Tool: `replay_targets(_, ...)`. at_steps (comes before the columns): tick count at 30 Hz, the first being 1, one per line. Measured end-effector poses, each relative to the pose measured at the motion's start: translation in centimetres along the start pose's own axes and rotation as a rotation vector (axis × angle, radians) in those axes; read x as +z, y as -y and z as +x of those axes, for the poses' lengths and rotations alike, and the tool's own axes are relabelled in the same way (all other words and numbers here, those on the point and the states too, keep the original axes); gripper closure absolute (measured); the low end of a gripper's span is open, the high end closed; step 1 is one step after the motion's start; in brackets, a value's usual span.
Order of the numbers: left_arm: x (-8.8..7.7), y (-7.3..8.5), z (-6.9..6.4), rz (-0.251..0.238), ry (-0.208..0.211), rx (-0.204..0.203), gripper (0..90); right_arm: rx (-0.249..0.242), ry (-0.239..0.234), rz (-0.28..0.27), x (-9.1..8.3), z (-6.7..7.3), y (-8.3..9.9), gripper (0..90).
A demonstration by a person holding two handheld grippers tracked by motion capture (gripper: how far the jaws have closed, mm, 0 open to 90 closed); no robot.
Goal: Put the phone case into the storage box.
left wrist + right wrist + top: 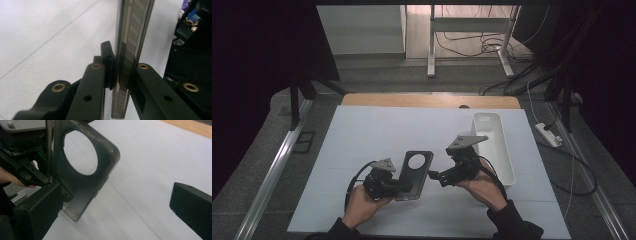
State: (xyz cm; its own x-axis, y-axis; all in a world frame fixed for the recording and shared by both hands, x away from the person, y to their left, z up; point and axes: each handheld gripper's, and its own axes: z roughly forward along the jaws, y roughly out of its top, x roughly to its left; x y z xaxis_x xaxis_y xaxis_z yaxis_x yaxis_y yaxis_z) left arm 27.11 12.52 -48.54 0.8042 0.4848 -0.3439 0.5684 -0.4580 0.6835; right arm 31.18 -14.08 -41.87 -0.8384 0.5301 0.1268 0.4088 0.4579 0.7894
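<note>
A dark phone case (417,172) with a large round camera hole is held just above the white table cover (372,130). My left gripper (404,186) is shut on its lower edge. In the left gripper view the jaws (120,65) pinch the case's thin side wall (130,37) edge-on. My right gripper (434,176) is open just to the right of the case. The right gripper view has the case (82,182) standing by the left jaw, with the right jaw far apart over the bare cover (140,182). The left gripper's fingers (37,178) show clamping the case there.
A long white bin (507,150) lies at the right of the cover, close behind my right hand. The table's wooden edge (432,101) runs along the back. A power strip (548,134) and cables lie on the floor to the right.
</note>
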Motion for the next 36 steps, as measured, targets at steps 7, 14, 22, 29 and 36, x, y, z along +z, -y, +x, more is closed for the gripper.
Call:
replay_targets(7,0.0,0.2,-0.4,0.001,0.018,0.005,84.3,-0.016,0.037,-0.007,-0.5,0.7,-0.6,1.7)
replay_targets(14,0.1,0.2,-0.6,0.001,0.037,0.009,84.3,-0.074,0.067,-0.045,-1.3,1.3,-1.0,32.2)
replay_targets(22,0.1,0.2,-0.7,0.010,0.038,0.019,84.3,-0.122,0.074,-0.050,-1.6,1.7,-1.0,58.8)
replay_targets(29,0.2,0.1,-0.6,0.012,0.054,0.030,84.3,-0.115,0.029,-0.064,-1.8,1.5,-0.9,73.5)
replay_targets(36,0.2,0.1,-0.6,0.004,0.069,0.049,84.3,-0.110,0.004,-0.067,-1.9,1.5,-0.9,76.8)
